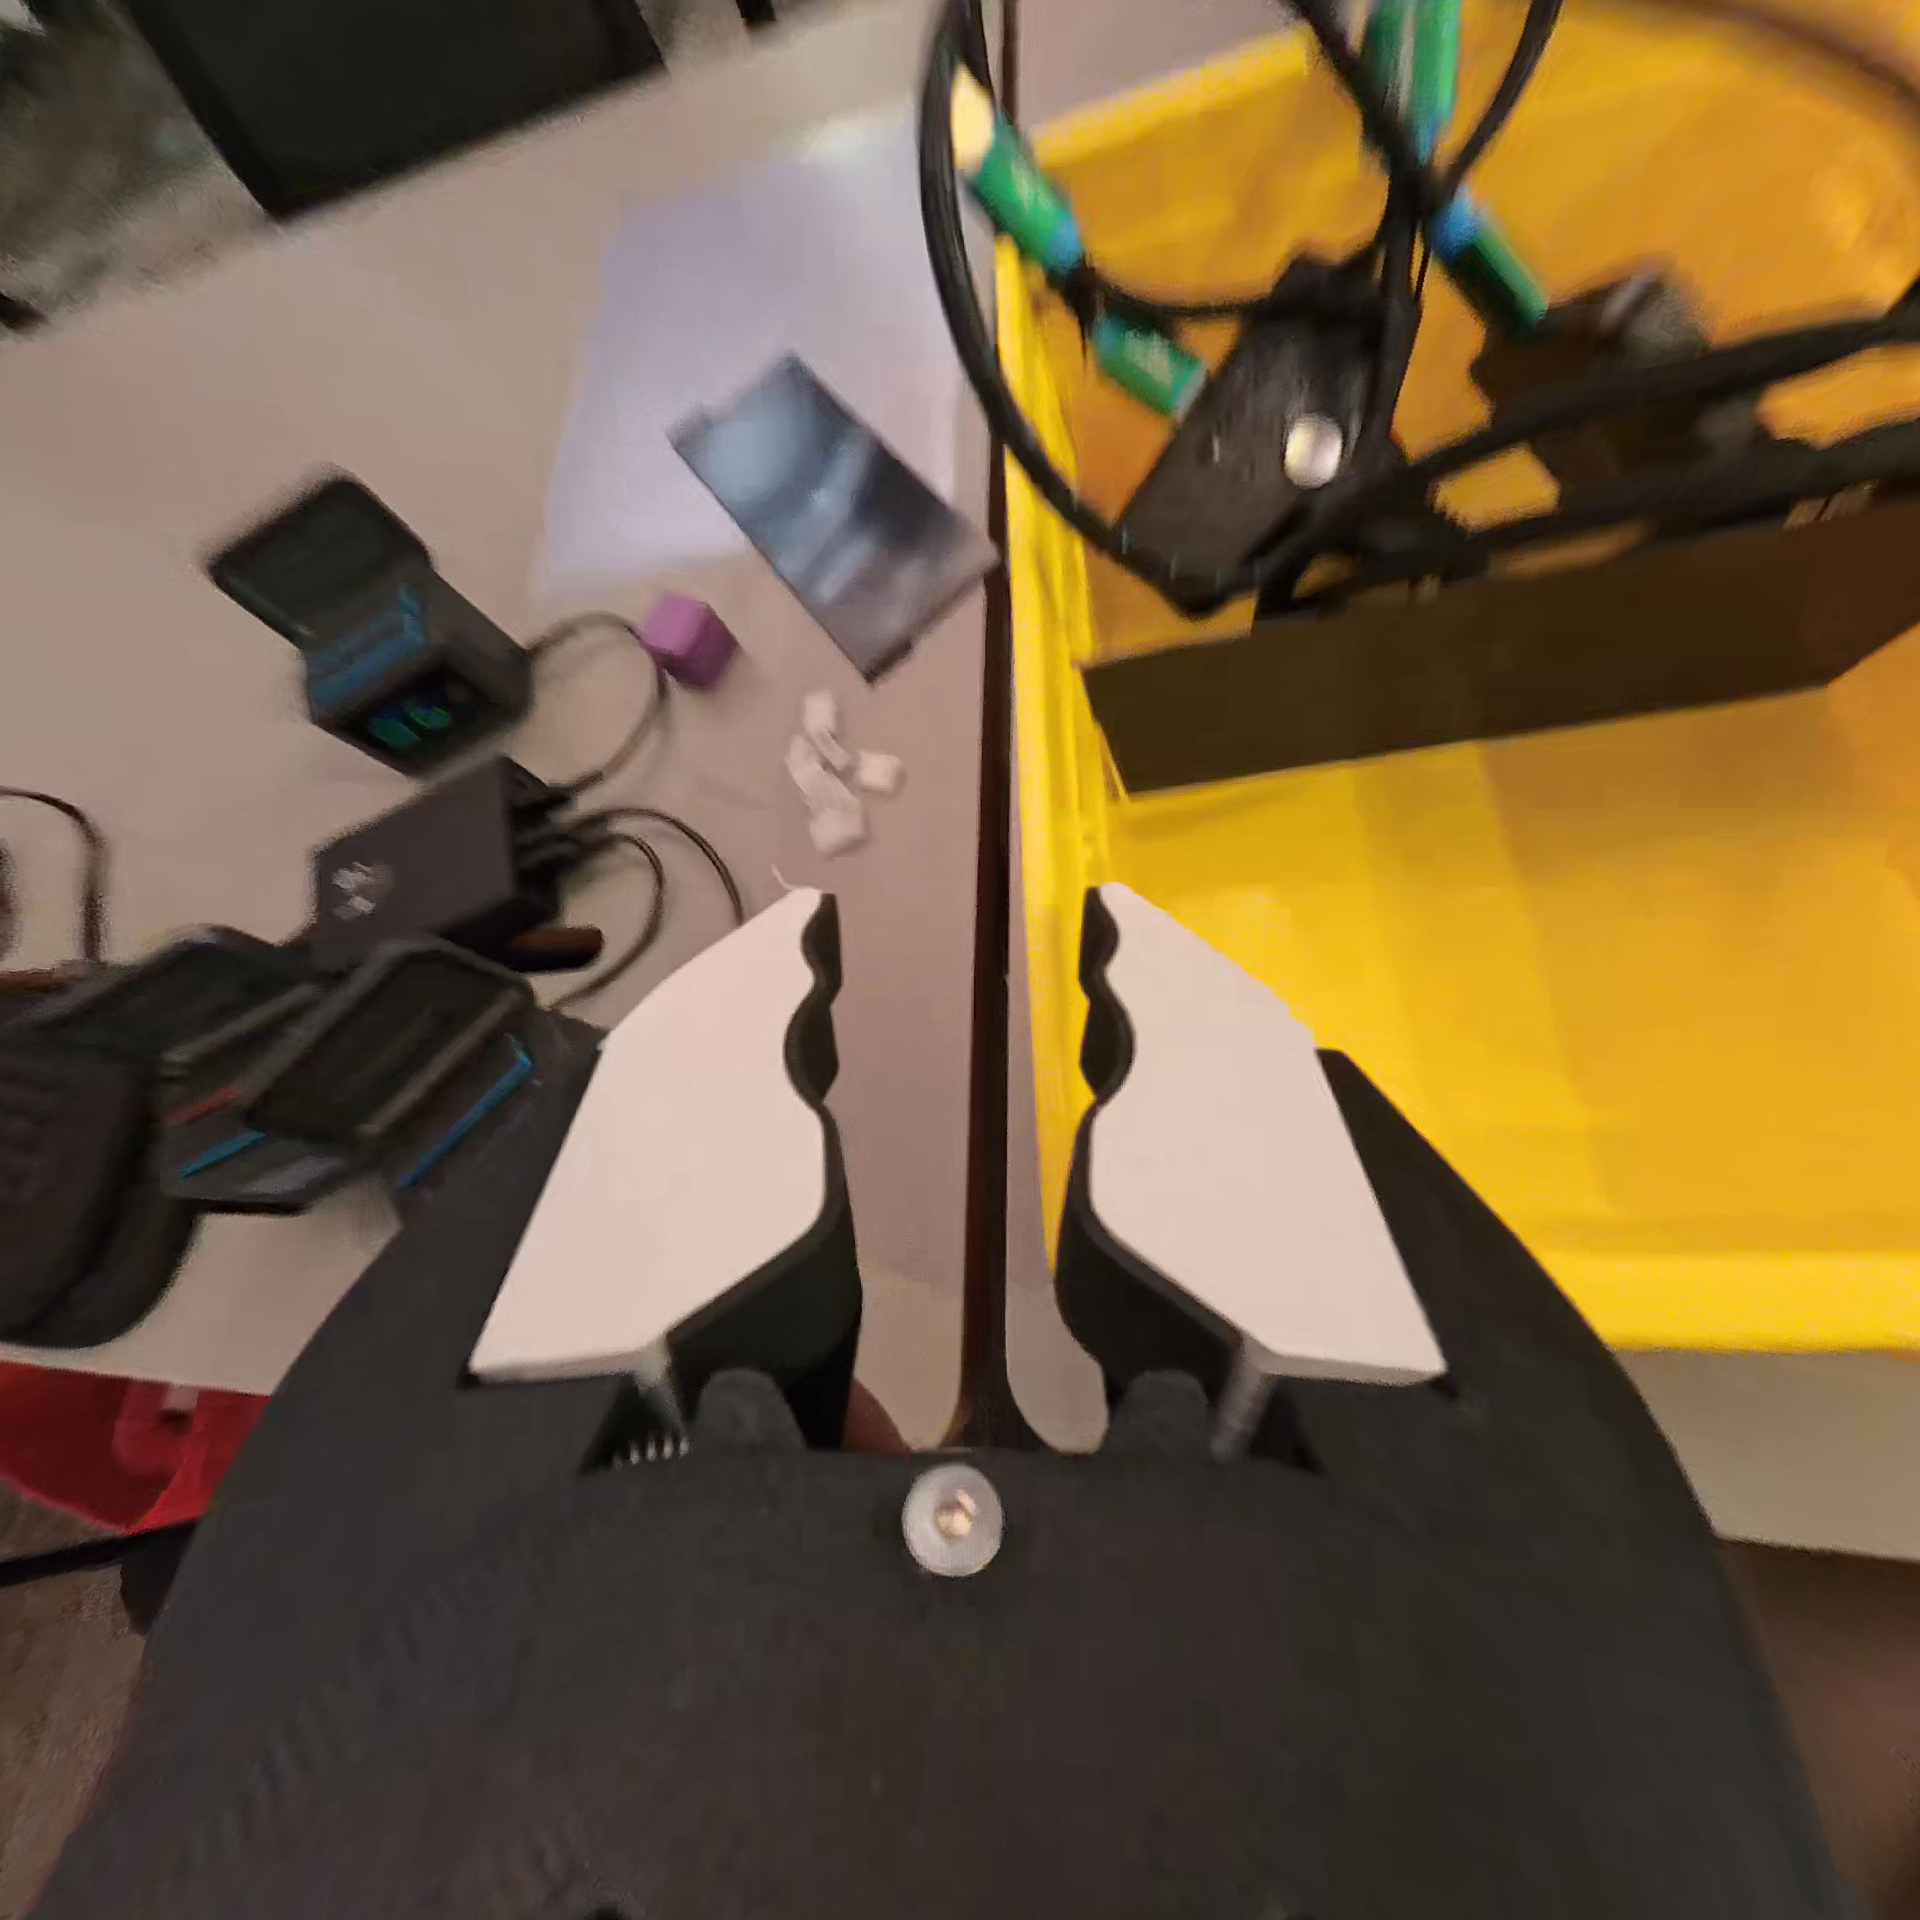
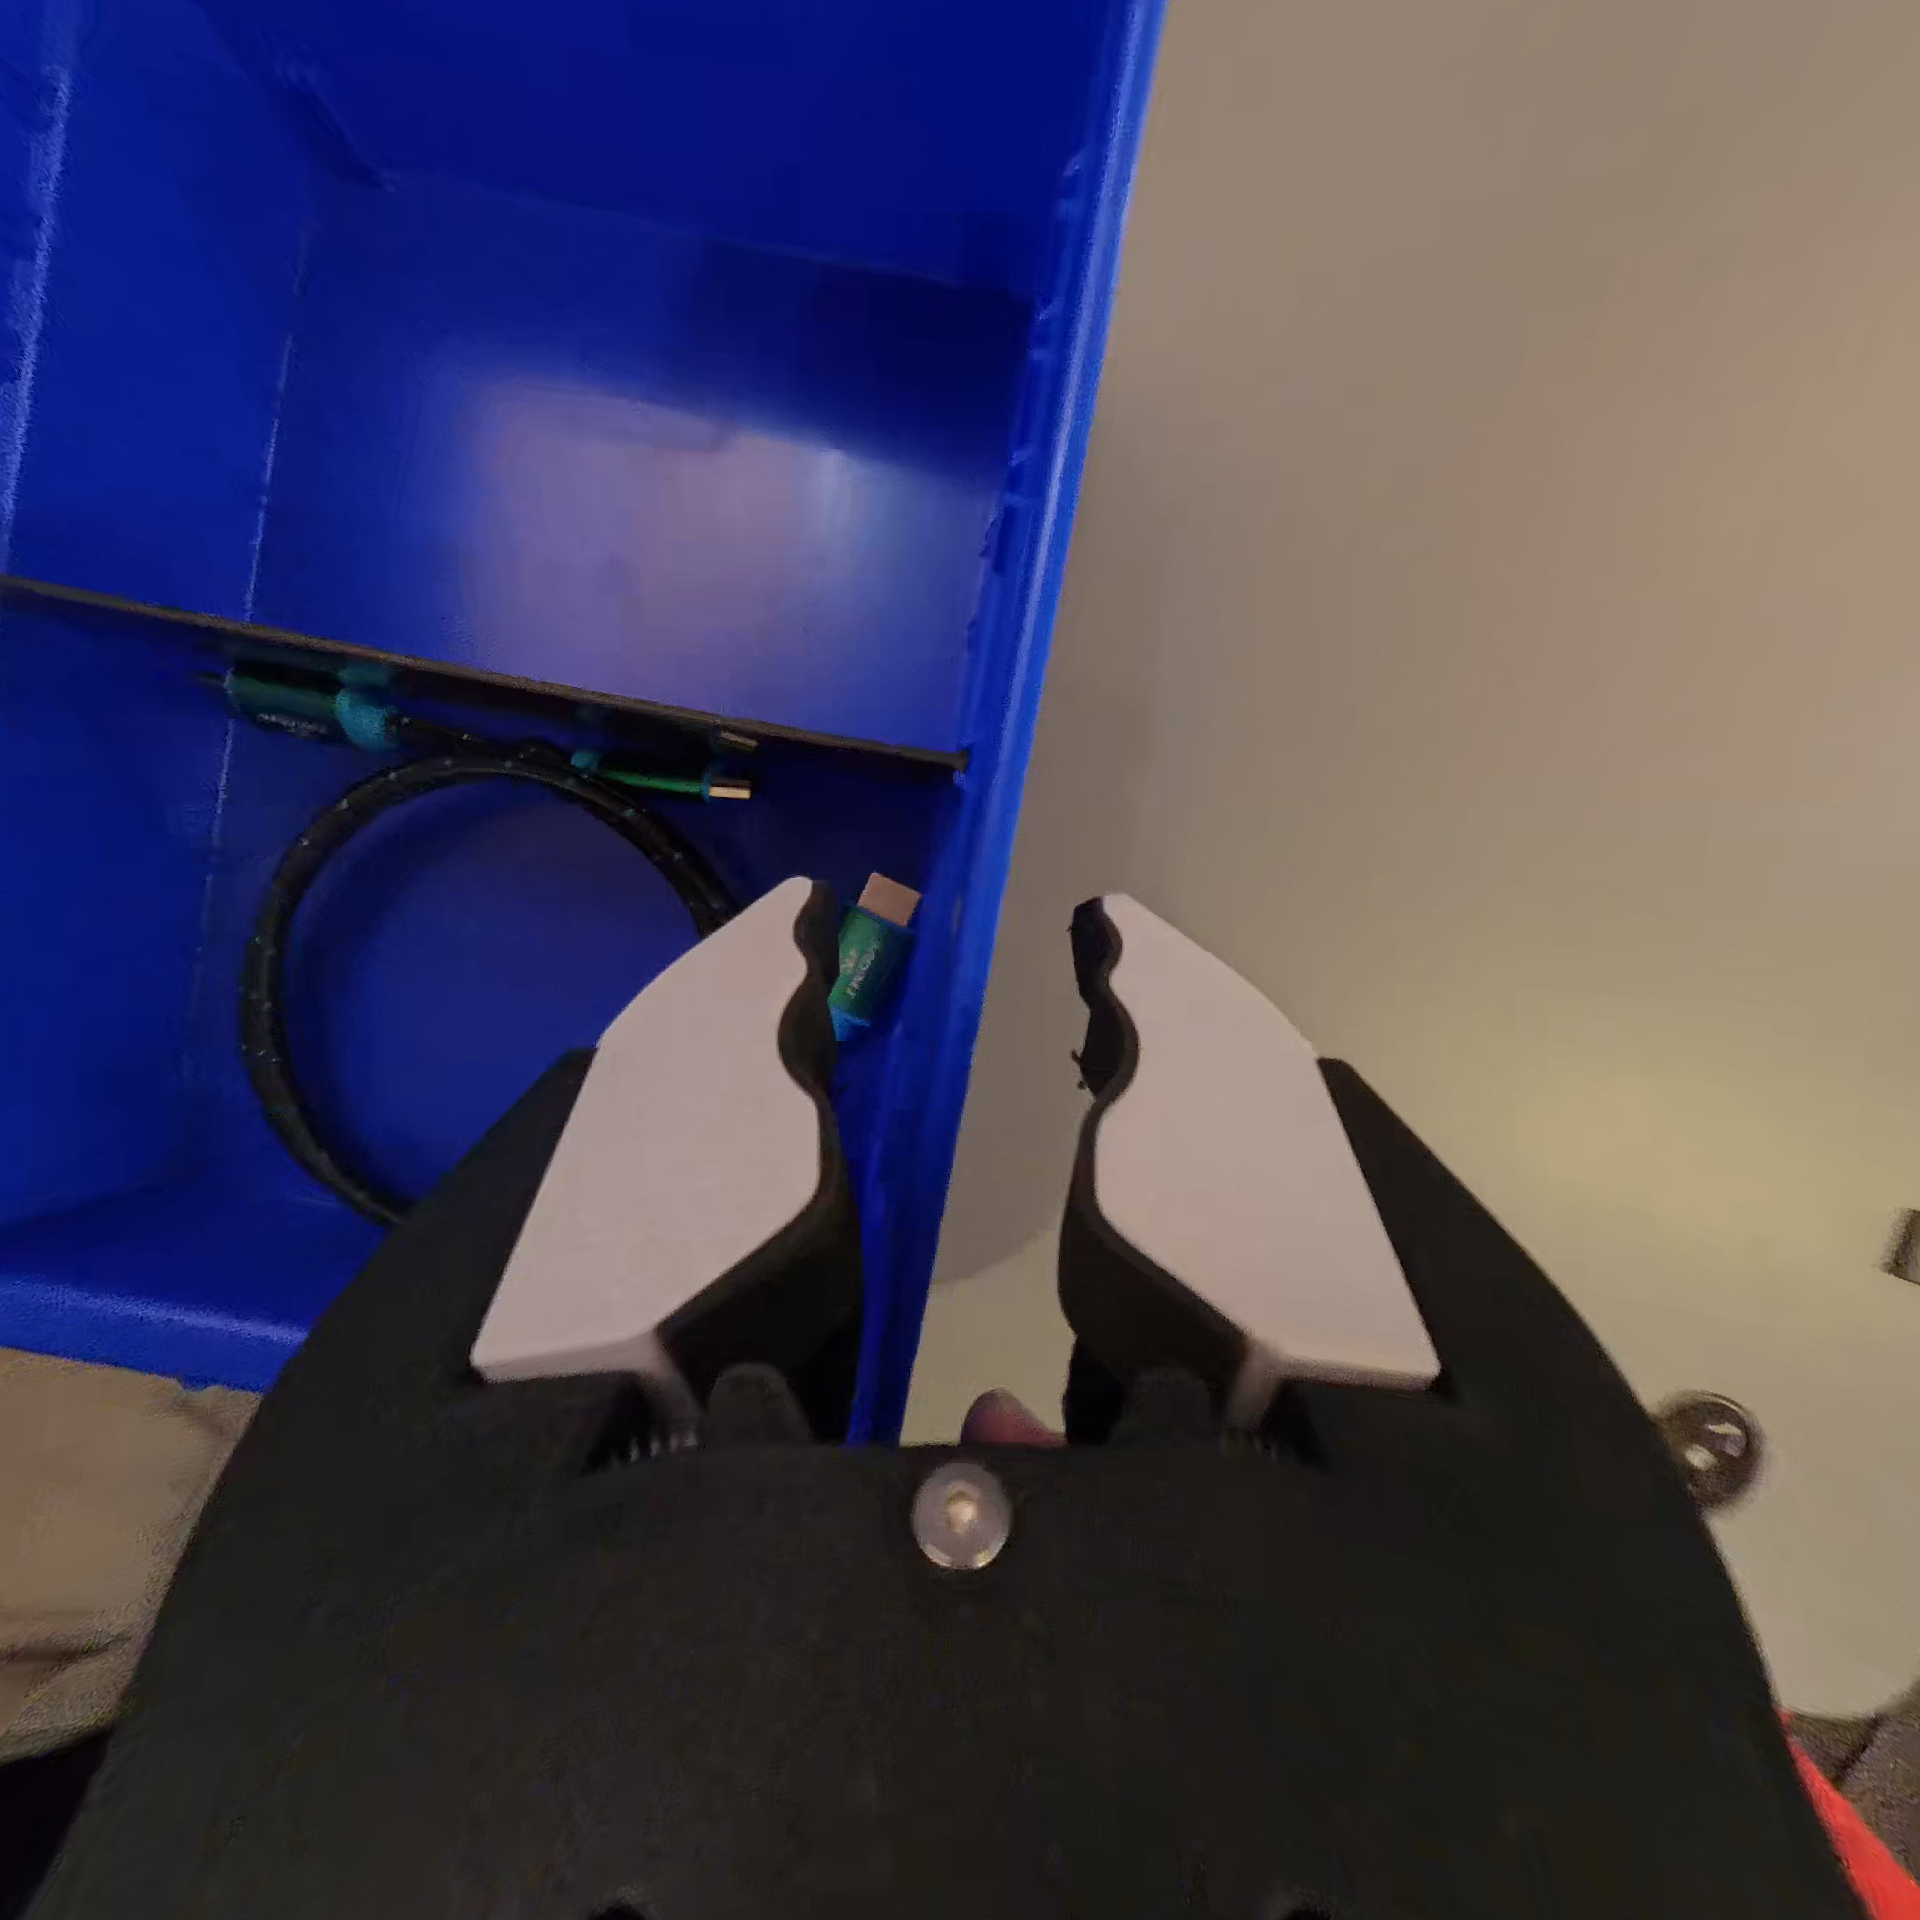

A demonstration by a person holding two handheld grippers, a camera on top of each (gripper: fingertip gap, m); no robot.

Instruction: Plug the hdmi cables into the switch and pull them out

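In the left wrist view a black HDMI switch [image 1: 1257, 447] with a silver button lies in a yellow bin [image 1: 1507, 987], with black cables and green-and-blue plugs [image 1: 1023, 203] around it. My left gripper [image 1: 956, 904] is open and empty, above the bin's left wall, short of the switch. In the right wrist view a coiled black HDMI cable [image 2: 312, 997] lies in a blue bin [image 2: 623, 468]. One green plug [image 2: 868, 961] with a metal tip sits beside my left fingertip. My right gripper [image 2: 945, 914] is open and empty, straddling the bin's right wall.
A black divider [image 1: 1507, 655] crosses the yellow bin. On the white table to its left lie a phone [image 1: 831, 509], a purple cube [image 1: 691, 639], black chargers and cases [image 1: 384, 644] and small white pieces [image 1: 836, 774]. A black divider [image 2: 499, 675] crosses the blue bin. The green plug [image 2: 868, 961] sits 6 cm or so from the ends of my right fingers.
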